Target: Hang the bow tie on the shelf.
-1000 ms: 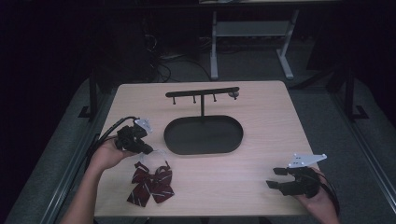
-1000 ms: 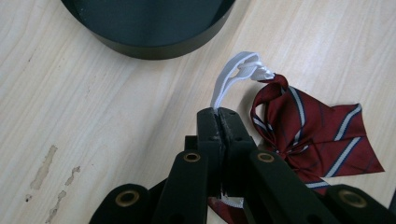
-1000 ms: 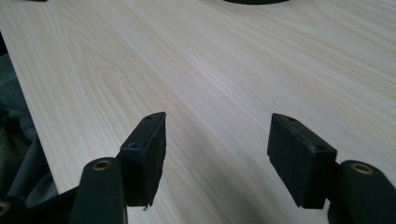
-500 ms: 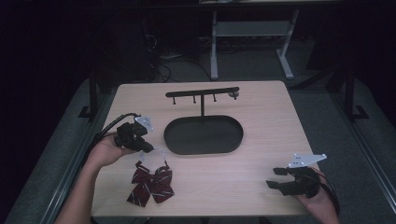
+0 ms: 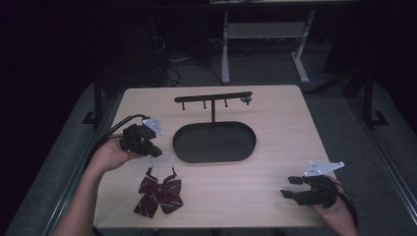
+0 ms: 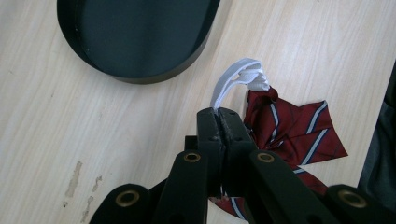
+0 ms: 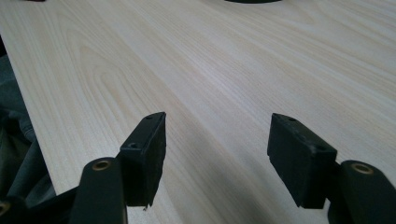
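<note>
A dark red striped bow tie (image 5: 158, 194) lies near the table's front left, its white elastic strap (image 5: 161, 163) stretched up toward my left gripper (image 5: 153, 151). In the left gripper view the jaws are shut on that white strap (image 6: 236, 81), and the bow tie (image 6: 292, 128) hangs just past them. A black stand with a hook bar (image 5: 212, 97) rises from an oval black tray (image 5: 214, 142) at the table's middle. My right gripper (image 5: 290, 188) rests at the front right, open, with only bare tabletop between its fingers (image 7: 144, 154).
The light wooden table (image 5: 280, 123) has bare room right of the tray. A metal frame (image 5: 260, 44) and cables stand on the dark floor behind. The table's near edge runs just past my right gripper (image 7: 215, 156).
My left gripper has risen a little with the strap in its jaws, pulling the white elastic taut above the bow tie. The right gripper has kept still.
</note>
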The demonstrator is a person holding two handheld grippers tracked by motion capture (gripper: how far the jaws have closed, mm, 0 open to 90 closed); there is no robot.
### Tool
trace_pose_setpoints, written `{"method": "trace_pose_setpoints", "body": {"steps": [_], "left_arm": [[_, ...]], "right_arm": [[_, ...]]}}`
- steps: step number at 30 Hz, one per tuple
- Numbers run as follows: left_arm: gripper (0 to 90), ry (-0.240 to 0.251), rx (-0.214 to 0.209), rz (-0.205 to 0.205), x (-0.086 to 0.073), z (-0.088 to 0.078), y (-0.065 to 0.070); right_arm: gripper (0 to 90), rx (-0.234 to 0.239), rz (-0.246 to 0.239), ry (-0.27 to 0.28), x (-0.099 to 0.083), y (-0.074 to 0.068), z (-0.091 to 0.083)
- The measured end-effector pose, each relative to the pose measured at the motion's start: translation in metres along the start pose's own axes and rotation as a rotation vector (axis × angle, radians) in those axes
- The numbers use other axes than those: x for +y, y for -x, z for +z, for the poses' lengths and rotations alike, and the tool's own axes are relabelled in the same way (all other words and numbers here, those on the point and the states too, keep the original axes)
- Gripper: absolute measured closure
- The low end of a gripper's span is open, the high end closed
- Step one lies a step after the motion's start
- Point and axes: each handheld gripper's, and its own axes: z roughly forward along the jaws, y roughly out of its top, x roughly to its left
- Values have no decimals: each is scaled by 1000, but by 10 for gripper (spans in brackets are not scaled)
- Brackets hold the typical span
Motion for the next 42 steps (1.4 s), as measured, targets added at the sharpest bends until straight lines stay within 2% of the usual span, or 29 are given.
{"method": "trace_pose_setpoints", "body": {"steps": [13, 22, 42], "left_arm": [[887, 8, 13, 20, 7, -14, 3], [887, 11, 14, 54, 19, -22, 6], [888, 20, 25, 82, 38, -32, 2]], "right_arm": [[368, 4, 7, 4, -1, 2, 0], [368, 0, 13, 7, -1, 2, -2], [368, 1, 7, 11, -1, 2, -3]]}}
